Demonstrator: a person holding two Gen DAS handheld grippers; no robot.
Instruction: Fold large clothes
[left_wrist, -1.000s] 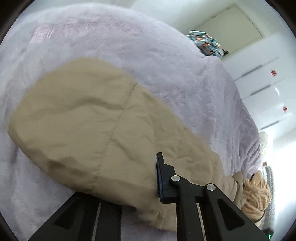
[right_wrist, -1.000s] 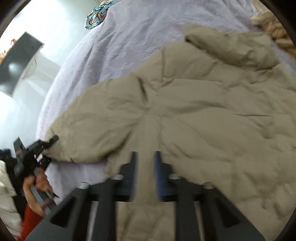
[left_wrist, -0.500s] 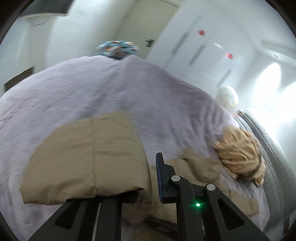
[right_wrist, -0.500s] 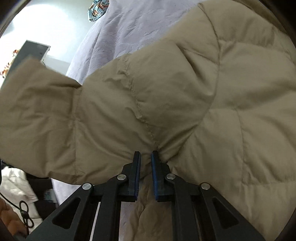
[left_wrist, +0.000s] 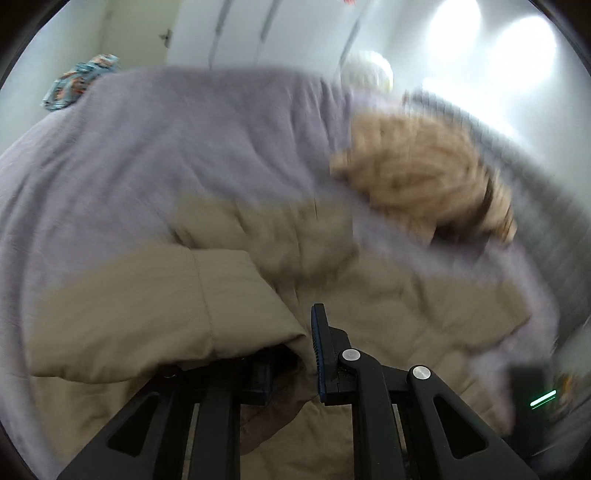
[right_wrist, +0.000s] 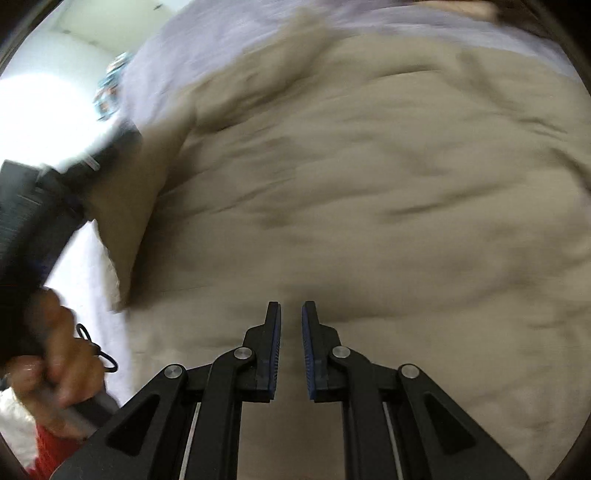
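A beige quilted jacket lies spread on the lilac bedspread. My left gripper is shut on its sleeve. The sleeve is folded over the left finger and hides it, so only the blue-padded right finger shows. In the right wrist view the jacket body fills the picture, blurred by motion. My right gripper stands over its near edge, jaws nearly together with beige fabric in the narrow slit. A hand at the left holds the dark body of the left gripper beside the raised sleeve.
A tan knitted garment lies crumpled past the jacket's collar, near a grey ribbed headboard. A patterned cloth sits at the bed's far corner. White wardrobe doors stand behind the bed. Bare bedspread stretches to the left.
My left gripper has swung the sleeve across over the jacket body, rolling as it went. The right gripper has moved with the jacket's edge, and the lifted fabric now lies flatter.
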